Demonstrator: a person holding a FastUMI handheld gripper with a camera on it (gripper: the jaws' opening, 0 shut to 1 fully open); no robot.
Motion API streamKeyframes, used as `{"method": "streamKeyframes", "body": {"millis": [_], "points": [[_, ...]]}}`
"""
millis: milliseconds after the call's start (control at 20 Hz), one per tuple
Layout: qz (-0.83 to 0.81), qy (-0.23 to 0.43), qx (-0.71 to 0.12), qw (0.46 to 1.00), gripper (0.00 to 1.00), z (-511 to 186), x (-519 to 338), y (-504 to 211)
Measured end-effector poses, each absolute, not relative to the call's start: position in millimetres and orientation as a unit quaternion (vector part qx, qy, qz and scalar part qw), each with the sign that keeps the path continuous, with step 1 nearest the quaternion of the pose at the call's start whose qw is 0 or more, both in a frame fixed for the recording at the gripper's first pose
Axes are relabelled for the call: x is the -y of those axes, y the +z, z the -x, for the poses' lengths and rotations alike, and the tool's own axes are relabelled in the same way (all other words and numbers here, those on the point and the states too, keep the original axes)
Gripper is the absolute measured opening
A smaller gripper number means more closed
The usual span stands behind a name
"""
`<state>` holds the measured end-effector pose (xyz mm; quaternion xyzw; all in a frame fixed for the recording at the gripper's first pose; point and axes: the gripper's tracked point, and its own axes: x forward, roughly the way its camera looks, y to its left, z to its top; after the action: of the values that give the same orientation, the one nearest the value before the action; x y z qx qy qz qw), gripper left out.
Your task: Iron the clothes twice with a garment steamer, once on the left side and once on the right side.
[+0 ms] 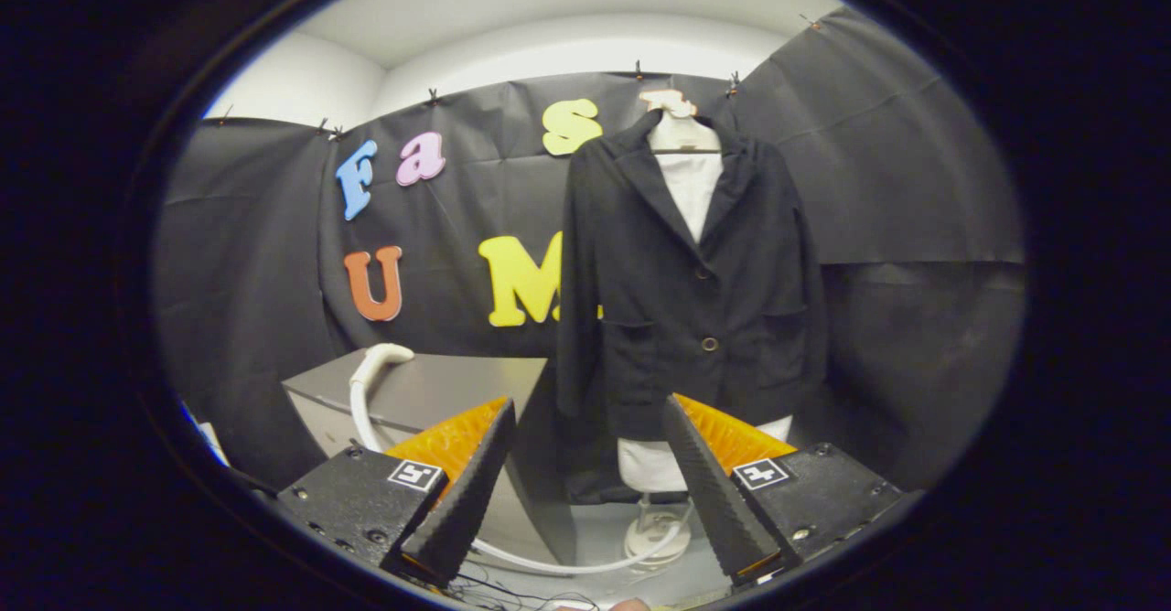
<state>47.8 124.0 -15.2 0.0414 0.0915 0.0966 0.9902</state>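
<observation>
The hand-held gripper [585,492] has its two fingers spread wide apart, with nothing between them. Well beyond the fingers, a dark blazer [691,282] hangs buttoned on a pale dress form [686,172], whose light chest shows in the open collar and whose lower edge shows below the hem. The form stands on a thin pole with a round base [657,533] on the floor, seen in the gap between the fingers. To the left of the blazer sits a grey counter [430,391]. A white steamer hose [370,391] curves up over the counter's near edge, runs down its front and then loops along the floor to end near the round base. The steamer's head is probably the pale curved end on top of the counter, though the view is too small to be sure.
</observation>
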Motion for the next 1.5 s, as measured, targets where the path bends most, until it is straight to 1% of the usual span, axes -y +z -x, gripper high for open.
{"method": "streamKeyframes", "body": {"millis": [250, 450, 750, 950, 1200, 1400, 1500], "points": [[-0.063, 0.147, -0.133, 0.978, 1.00, -67, -225, -14], [-0.046, 0.212, -0.152, 0.964, 1.00, -86, -307, -17], [-0.048, 0.306, -0.226, 0.923, 1.00, -149, -427, -40], [-0.038, 0.353, -0.281, 0.891, 1.00, -190, -493, -55], [0.011, 0.367, -0.342, 0.865, 0.97, -221, -545, -95], [0.057, 0.344, -0.384, 0.855, 0.95, -238, -563, -129], [0.065, 0.332, -0.400, 0.852, 0.91, -245, -566, -138]]}}
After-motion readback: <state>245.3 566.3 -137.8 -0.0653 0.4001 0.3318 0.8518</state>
